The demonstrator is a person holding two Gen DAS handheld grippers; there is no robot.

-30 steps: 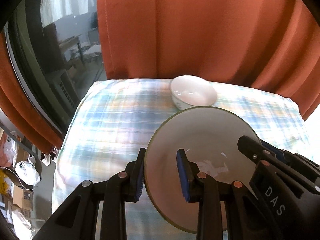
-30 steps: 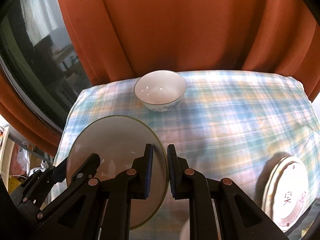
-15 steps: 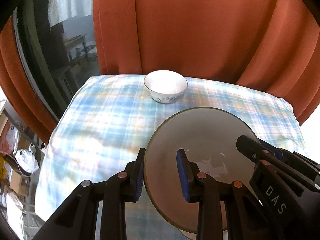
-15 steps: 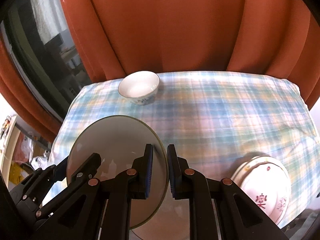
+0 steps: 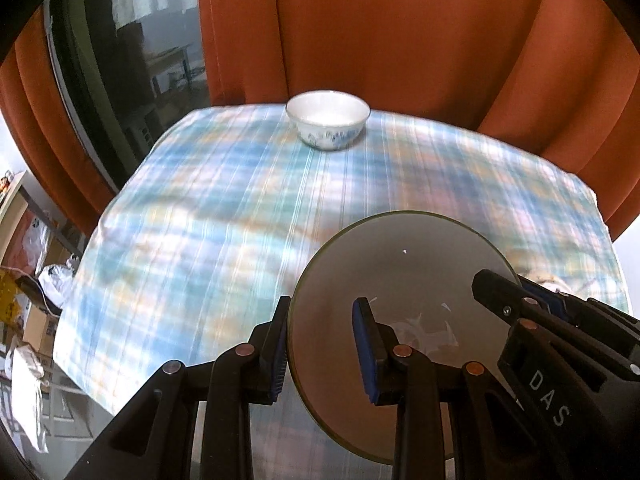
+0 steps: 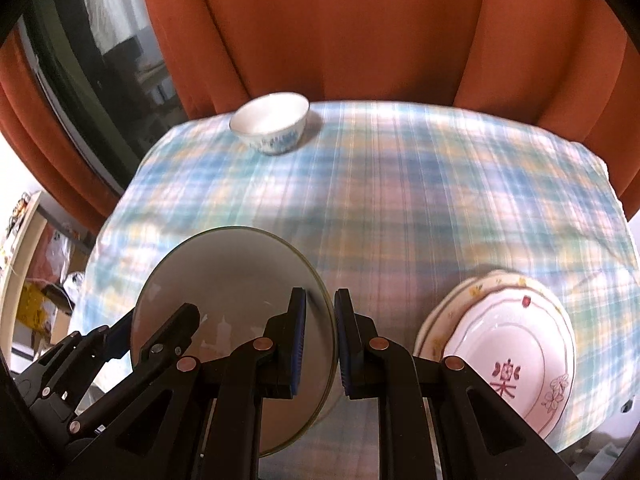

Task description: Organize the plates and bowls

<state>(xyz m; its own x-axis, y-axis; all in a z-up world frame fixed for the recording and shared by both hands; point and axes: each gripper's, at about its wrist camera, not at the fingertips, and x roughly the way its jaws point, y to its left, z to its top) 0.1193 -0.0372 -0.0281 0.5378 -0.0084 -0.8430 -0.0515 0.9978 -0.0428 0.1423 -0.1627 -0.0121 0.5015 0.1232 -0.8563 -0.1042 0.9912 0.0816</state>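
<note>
A grey plate (image 5: 400, 264) with a greenish rim hangs tilted above the checked tablecloth (image 5: 200, 220), held from both sides. My left gripper (image 5: 322, 344) is shut on its left rim, and my right gripper (image 6: 322, 336) is shut on its right rim (image 6: 330, 320). Each view shows the other gripper's fingers at the plate's far edge: the right one (image 5: 516, 300), the left one (image 6: 168, 332). A white bowl (image 5: 327, 124) with blue pattern stands alone at the table's far edge (image 6: 272, 128). A stack of patterned plates (image 6: 508, 344) lies at the near right.
Orange curtains (image 5: 400, 40) hang close behind the table, beside a dark window (image 5: 120, 60) at the left. Boxes and bags (image 5: 32, 300) clutter the floor past the table's left edge. The cloth between the bowl and the held plate is bare.
Both grippers have carried the grey plate back from the bowl toward the near side. The bowl now looks farther away, and the stacked plates show more fully at the right.
</note>
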